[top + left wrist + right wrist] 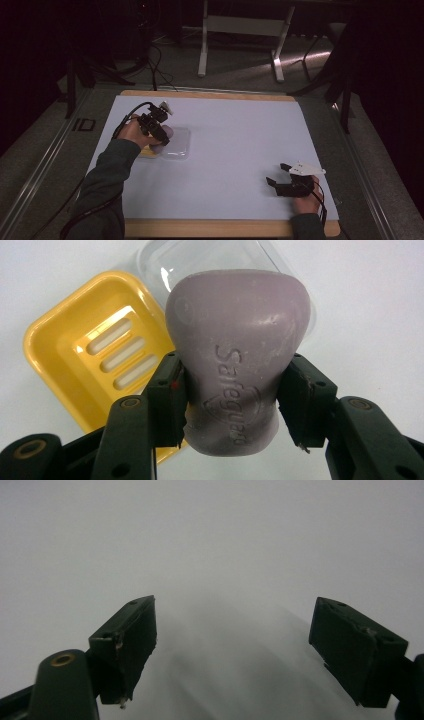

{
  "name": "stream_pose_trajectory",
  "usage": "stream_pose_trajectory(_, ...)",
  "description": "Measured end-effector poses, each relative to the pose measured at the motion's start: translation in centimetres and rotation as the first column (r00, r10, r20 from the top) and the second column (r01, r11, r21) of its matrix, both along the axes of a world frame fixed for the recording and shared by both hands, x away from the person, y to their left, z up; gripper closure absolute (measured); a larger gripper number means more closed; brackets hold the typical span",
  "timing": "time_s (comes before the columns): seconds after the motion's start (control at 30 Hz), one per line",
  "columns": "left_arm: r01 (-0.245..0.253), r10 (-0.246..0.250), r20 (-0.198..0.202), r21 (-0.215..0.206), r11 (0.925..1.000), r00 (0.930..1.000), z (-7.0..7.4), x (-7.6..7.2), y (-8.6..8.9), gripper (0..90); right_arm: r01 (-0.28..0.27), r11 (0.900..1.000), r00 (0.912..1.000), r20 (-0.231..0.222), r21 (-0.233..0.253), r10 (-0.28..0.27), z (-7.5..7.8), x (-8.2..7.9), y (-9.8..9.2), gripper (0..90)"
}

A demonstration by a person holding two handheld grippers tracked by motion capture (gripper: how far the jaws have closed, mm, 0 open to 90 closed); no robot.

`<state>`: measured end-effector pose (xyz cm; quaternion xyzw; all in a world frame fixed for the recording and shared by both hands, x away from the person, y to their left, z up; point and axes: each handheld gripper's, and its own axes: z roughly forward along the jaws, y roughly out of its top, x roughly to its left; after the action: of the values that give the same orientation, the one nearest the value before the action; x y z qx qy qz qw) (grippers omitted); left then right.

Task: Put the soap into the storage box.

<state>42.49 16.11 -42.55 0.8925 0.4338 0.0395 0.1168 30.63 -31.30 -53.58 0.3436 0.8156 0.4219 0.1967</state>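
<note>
Left arm: a person's sleeved forearm reaches in from the lower left of the high view, hand raised over the left half of the counter [235,150], which is covered by a pale sheet with a wooden edge showing.
Left tool [231,390]: its two black jaws are clamped on the narrow lower part of a bar of soap [237,355], one jaw pressed against each side, the bar held off the counter; in the high view the left tool [161,133] points down and to the right.
Soap: a dull purple bar, wide at the far end and pinched where the jaws grip it, with "Safeguard" stamped along its face.
Soap dish [95,355]: a yellow dish with three slots in its floor, lying on the counter below and to the left of the held bar in the left gripper view.
Lid [200,260]: a clear plastic cover just beside the dish, partly hidden behind the soap; in the high view the lid [177,142] sits just right of the hand.
Right hand [307,200]: resting low near the counter's front right corner, well apart from the dish.
Right tool [232,645]: jaws spread wide with nothing between them, above bare pale surface; in the high view the right tool [280,175] points left.
</note>
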Motion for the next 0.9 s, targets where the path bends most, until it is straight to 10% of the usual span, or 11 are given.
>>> stream_pose_trajectory(0.9,-0.121,0.121,-0.001,-0.018,0.9925,0.9927,-0.9,1.1,2.6,49.7,-0.003,1.0,1.0,-0.002,0.0,0.003,0.0,0.0,0.0,18.7)
